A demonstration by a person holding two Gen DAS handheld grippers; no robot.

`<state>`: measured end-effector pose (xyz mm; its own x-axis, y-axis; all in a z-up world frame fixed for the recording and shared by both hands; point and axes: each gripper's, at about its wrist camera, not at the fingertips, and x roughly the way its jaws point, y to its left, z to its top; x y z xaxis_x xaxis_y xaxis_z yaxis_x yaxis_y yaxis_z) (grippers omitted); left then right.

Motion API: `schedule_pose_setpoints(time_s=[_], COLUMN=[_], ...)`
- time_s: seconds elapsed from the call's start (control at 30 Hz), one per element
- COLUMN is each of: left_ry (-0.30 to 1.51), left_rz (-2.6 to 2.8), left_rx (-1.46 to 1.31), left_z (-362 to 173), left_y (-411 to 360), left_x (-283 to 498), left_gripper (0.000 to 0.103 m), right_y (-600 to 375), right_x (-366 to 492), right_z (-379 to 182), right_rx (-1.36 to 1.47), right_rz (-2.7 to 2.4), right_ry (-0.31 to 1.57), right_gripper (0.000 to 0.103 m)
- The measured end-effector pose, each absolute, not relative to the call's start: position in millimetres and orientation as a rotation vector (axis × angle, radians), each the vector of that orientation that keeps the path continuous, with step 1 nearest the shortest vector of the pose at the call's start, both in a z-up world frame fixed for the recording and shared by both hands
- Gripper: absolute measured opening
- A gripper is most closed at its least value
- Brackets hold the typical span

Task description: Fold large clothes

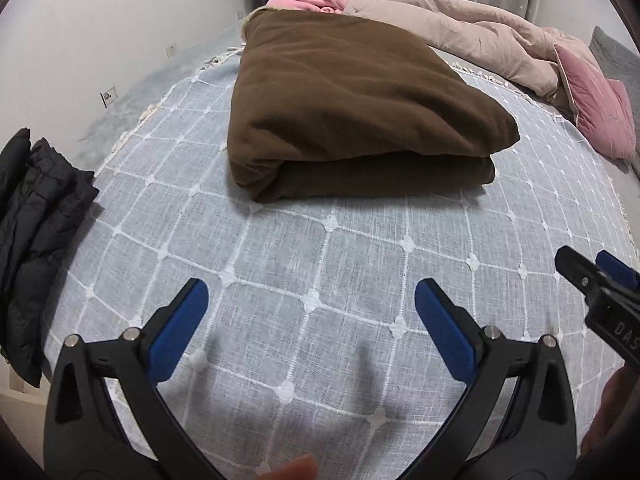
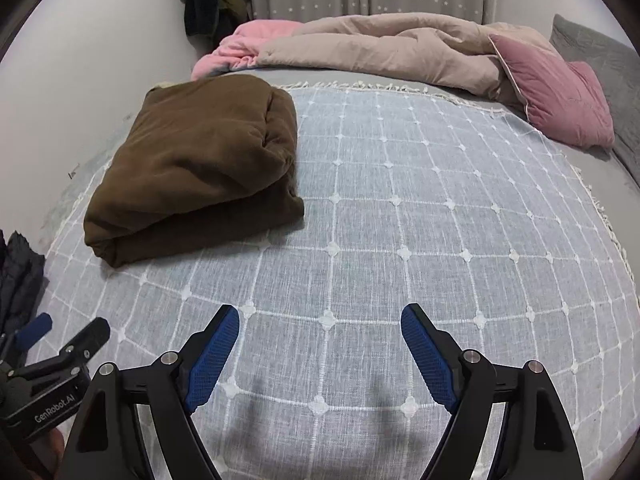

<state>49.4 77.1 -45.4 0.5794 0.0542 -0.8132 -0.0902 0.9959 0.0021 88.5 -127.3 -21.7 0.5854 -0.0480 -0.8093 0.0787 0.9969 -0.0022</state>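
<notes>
Apparently the folding of the brown garment (image 1: 352,116) is finished: it lies as a thick, soft bundle of several layers with rounded edges, at 12 o'clock from the left gripper (image 1: 311,300) and at about 10 o'clock from the right gripper (image 2: 320,326). Both grippers hang over the bare bedspread (image 1: 320,248), well apart from the bundle. Their jaws stand wide open and hold nothing; only the cover shows between the ribbed blue pads (image 2: 216,360).

In my judgement, the step in hand is the pause between two pieces. The next move calls for a new garment, perhaps the black quilted jacket (image 1: 32,248) at 9 o'clock, which looks puffy and slippery.

The bedspread is a thin, woven, pale blue cloth with a white grid and a fringe. A crumpled beige duvet (image 2: 400,48) and a pink pillow (image 2: 556,96) lie at the far side.
</notes>
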Motion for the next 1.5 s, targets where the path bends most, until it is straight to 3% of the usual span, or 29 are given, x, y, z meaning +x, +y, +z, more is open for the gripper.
schedule_pose_setpoints(time_s=[1.5], left_ry=[0.957], left_rz=[0.097], left_rx=[-0.05], left_z=[-48], left_y=[80], left_x=[50], left_gripper=[0.103], right_y=[-110], right_x=[93], right_z=[-42], right_rx=[-0.032], right_rz=[-0.034], right_ry=[0.99], right_gripper=[0.084])
